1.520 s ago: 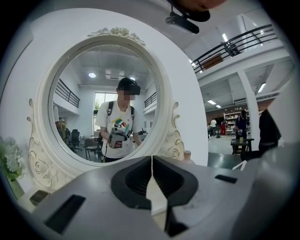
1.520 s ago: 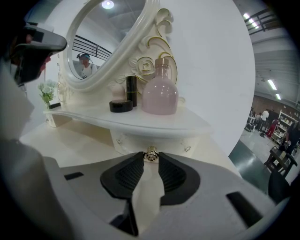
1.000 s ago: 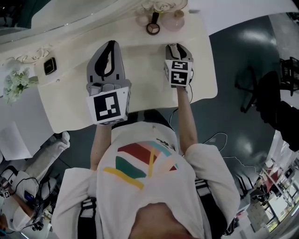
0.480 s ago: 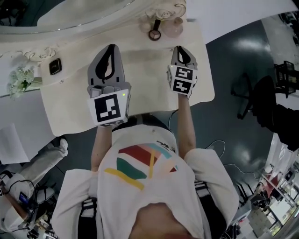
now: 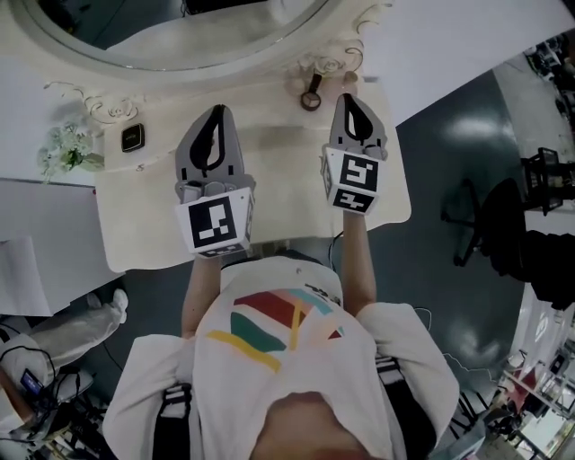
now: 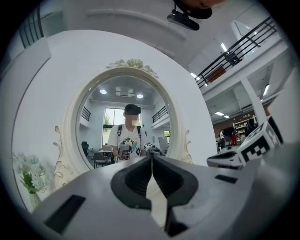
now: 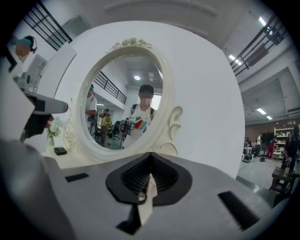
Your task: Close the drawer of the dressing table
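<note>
A cream-coloured wooden dressing table (image 5: 269,193) fills the upper middle of the head view. Its big oval mirror (image 5: 171,27) is at the top edge. A little black box (image 5: 133,137) and some white flowers (image 5: 65,151) sit on the upper left of the tabletop.

The grey left gripper (image 5: 216,112) hangs over the middle of the tabletop. Its jaws are pressed together with nothing in them. The grey right gripper (image 5: 349,99) hangs just to the right of it. Its jaws are squeezed together too, and they are empty. Both grippers point at the mirror.

The drawer does not show in any view. It should be under the front edge of the tabletop, near the person's body, but the top hides it. I cannot tell whether it is in or out.

A wooden drawer like this is likely hard and stiff, and it slides straight. It will not bend or break. A flat push on the middle of its front should move it without jamming.
</note>
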Demonstrator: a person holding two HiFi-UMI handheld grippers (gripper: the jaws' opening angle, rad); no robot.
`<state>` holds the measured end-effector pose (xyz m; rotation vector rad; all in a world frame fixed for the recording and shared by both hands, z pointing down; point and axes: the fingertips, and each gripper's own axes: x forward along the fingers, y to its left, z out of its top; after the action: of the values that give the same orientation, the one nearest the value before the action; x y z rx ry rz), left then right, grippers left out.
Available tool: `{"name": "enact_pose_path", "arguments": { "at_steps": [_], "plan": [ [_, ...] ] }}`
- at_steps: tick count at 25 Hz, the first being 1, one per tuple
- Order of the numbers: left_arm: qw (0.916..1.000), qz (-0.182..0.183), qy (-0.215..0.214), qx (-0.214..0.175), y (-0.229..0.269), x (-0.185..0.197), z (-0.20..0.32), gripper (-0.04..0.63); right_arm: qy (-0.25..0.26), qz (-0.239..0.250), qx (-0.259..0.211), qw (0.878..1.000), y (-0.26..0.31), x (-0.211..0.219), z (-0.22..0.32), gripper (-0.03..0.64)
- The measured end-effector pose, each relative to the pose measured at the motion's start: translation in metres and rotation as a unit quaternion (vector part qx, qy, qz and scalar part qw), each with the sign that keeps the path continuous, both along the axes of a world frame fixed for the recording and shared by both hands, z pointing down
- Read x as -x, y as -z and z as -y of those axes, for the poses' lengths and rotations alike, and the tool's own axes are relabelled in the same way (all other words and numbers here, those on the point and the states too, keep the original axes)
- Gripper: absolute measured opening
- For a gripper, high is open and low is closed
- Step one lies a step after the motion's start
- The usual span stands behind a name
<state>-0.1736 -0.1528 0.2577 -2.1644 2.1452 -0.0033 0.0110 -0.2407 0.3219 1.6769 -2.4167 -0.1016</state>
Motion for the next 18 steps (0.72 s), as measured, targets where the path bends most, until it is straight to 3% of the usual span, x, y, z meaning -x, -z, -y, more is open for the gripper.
{"name": "enact_pose_path", "arguments": {
  "at_steps": [8,18],
  "plan": [
    [0.9993,-0.002,0.030,-0.020,0.019,0.024,-0.029,0.009,0.060,0.036,-0.059,0.996,0.065,0.047,-0.051,0.000],
    [0.9974,0.010,0.061,-0.038,0.032,0.048,-0.059,0.009,0.131,0.065,-0.091,0.985,0.091,0.099,-0.109,0.000]
  ]
}}
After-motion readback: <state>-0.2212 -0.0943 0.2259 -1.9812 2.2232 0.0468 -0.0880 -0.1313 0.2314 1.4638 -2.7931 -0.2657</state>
